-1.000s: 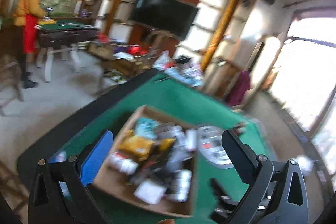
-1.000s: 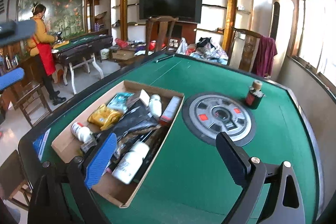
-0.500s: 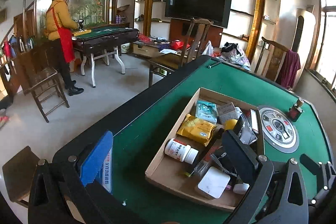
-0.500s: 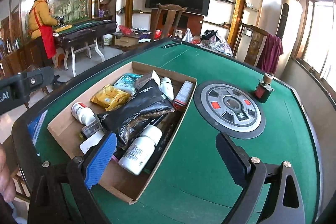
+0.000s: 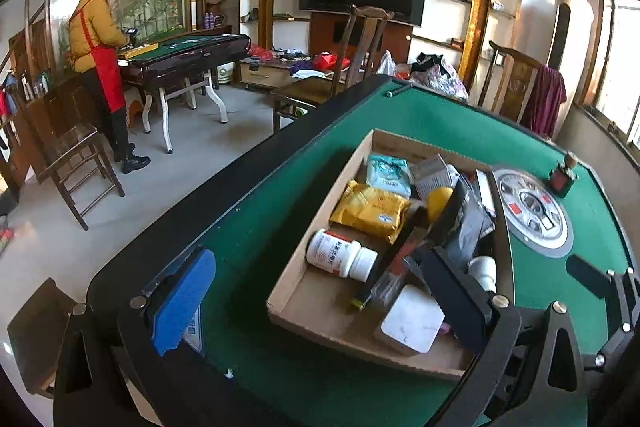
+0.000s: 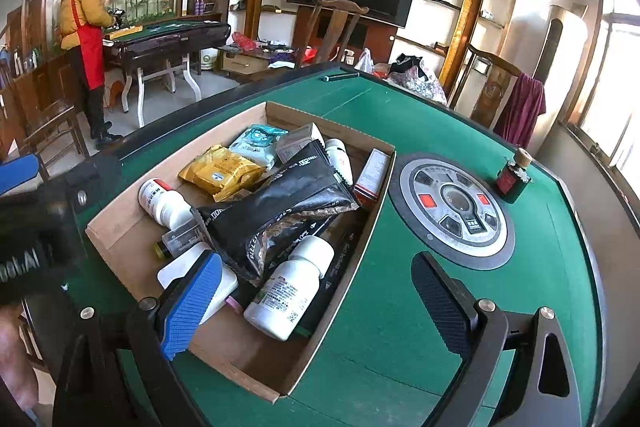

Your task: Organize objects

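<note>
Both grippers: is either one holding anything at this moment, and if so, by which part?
Nothing is held. The left gripper and the right gripper are both open, with nothing between the fingers, above the cardboard box of items.

green table (image 6: pixel 400 327), yellow pouch (image 6: pixel 220 169), blk bag (image 6: pixel 280 203)

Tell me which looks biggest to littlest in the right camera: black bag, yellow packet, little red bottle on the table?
1. black bag
2. yellow packet
3. red bottle
The bag lies nearer the camera, which helps it look bigger.
</note>
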Demonstrator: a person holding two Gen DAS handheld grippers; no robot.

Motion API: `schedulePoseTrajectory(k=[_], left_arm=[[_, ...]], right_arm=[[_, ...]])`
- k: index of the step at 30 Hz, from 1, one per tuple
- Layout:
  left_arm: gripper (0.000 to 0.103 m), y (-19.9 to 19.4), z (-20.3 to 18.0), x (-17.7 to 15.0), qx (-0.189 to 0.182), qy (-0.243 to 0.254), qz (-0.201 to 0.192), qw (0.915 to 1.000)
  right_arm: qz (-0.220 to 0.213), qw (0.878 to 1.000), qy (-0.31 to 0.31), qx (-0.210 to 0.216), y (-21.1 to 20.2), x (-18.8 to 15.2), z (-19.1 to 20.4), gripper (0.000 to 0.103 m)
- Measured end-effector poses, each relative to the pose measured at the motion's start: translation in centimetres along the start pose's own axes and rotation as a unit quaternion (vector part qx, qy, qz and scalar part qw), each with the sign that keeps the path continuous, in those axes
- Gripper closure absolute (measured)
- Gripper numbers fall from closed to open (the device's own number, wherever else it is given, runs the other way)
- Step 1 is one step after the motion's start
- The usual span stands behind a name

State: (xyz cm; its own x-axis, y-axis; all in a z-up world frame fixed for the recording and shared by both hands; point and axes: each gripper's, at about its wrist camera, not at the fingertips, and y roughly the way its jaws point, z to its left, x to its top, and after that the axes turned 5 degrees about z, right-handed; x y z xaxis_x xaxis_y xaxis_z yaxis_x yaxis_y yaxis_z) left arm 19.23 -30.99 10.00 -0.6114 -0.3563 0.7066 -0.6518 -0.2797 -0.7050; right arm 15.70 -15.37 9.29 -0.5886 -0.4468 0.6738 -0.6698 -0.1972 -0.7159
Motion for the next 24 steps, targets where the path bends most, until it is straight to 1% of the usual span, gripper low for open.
schedulePoseTrajectory(k=[5,11,14,18,20,24], left_arm=[[0.000,0.1,-0.6,-0.2,-0.005,0.009,0.010,0.9999],[0.000,-0.3,-1.0,-0.5,0.003,0.013,0.009,0.9999],[0.000,-0.4,-1.3,-0.8,-0.002,0.017,0.013,0.9998],[0.000,-0.7,-1.7,-1.1,0.005,0.022,0.010,0.9997],[0.000,-0.9,-1.8,-1.2,0.001,0.022,0.007,0.9997],[0.000,-1.0,-1.9,-1.0,0.005,0.020,0.011,0.9997]], right_arm=[[0.001,1.000,0.005,-0.002,0.1,0.0,-0.2,0.005],[0.003,1.000,0.003,-0.013,0.1,0.3,-0.2,0.005],[0.005,1.000,0.000,-0.017,0.1,0.4,-0.1,0.005],[0.005,1.000,-0.003,-0.017,0.0,0.4,-0.1,0.005],[0.004,1.000,-0.001,-0.015,-0.2,0.4,-0.3,0.005],[0.001,1.000,0.003,-0.011,-0.5,0.3,-0.6,0.005]])
